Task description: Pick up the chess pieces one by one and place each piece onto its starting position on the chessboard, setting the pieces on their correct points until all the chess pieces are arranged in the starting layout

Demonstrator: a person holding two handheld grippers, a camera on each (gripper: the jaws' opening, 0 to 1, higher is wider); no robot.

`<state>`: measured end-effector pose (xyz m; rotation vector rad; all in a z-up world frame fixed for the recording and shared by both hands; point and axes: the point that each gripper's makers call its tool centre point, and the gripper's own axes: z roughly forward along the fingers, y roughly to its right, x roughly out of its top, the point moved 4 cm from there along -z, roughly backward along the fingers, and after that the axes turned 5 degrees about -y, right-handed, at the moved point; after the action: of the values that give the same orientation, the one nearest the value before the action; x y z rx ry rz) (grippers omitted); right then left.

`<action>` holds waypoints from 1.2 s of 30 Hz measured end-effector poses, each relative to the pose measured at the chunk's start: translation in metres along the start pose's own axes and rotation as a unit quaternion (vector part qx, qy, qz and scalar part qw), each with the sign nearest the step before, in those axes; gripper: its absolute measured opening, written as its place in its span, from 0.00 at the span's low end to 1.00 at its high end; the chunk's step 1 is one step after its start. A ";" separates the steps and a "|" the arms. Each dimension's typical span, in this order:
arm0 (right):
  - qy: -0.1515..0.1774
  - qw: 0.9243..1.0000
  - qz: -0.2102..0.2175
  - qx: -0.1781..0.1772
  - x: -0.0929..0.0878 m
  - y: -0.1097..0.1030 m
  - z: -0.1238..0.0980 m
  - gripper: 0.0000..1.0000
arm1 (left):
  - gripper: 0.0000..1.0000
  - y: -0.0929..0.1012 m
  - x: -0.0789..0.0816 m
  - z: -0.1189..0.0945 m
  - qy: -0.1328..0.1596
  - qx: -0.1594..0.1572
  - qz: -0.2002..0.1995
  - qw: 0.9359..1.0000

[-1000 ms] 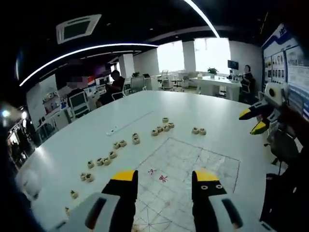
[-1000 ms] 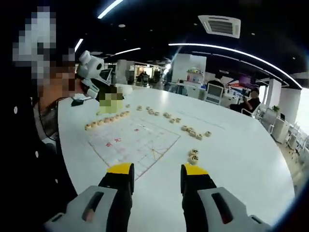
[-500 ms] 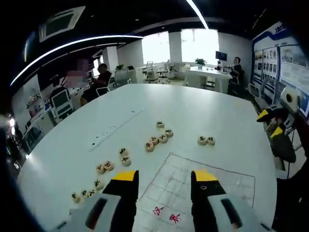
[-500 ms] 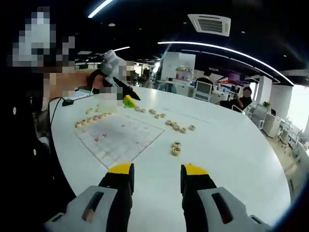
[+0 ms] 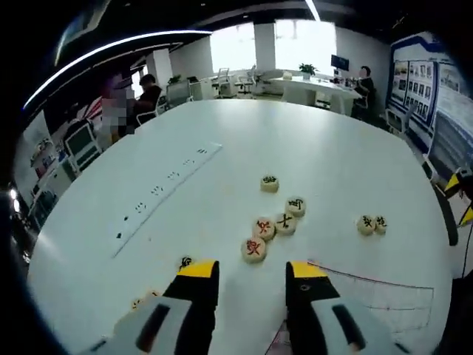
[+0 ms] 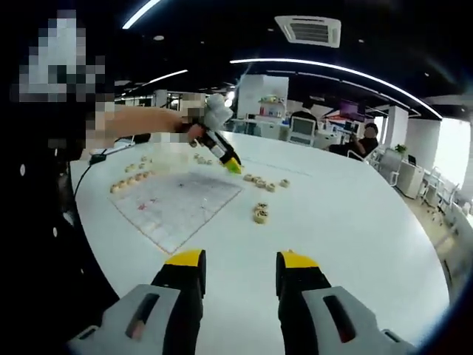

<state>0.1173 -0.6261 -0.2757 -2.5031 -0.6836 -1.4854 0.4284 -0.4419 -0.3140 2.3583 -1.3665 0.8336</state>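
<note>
In the left gripper view my left gripper (image 5: pixel 251 271) stands open and empty, low over the white table just short of a cluster of round wooden chess pieces (image 5: pixel 264 228). The nearest piece (image 5: pixel 253 248), marked in red, lies just beyond the fingertips. One piece (image 5: pixel 270 183) lies farther off and a pair (image 5: pixel 372 224) to the right. The chessboard (image 5: pixel 369 292) shows its corner at the lower right. In the right gripper view my right gripper (image 6: pixel 240 259) is open and empty, well back from the chessboard (image 6: pixel 177 207). The left gripper (image 6: pixel 232 166) hovers beside a row of pieces (image 6: pixel 266 183).
A pair of pieces (image 6: pixel 260 214) lies off the board's right side, and a row of pieces (image 6: pixel 129 181) along its far left. A person's sleeve and body (image 6: pixel 44 244) fill the left. A power strip line (image 5: pixel 166 194) crosses the table. The right gripper's yellow tips (image 5: pixel 462 200) show at the edge.
My left gripper has moved forward and down past the board toward the cluster of pieces. The right gripper has stayed back, its view shifting slightly. Both jaws stay open.
</note>
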 end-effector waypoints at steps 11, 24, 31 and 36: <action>-0.003 1.000 0.018 -0.014 -0.006 0.006 -0.006 0.38 | 0.28 0.011 0.003 0.022 -0.023 -0.017 -0.008 1.000; 0.004 1.000 0.011 -0.006 -0.001 0.003 -0.004 0.38 | 0.20 0.009 0.001 -0.006 -0.003 -0.011 -0.037 0.999; 0.014 1.000 -0.010 0.022 0.012 -0.008 0.010 0.37 | 0.20 0.013 -0.018 -0.067 0.042 0.006 -0.063 0.997; 0.022 0.998 -0.033 0.054 0.026 -0.022 0.026 0.37 | 0.20 0.023 -0.048 -0.131 0.087 0.033 -0.074 0.993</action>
<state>0.1384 -0.5898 -0.2682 -2.3816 -0.8240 -1.4788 0.3459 -0.3527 -0.2406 2.3382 -1.0959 1.0277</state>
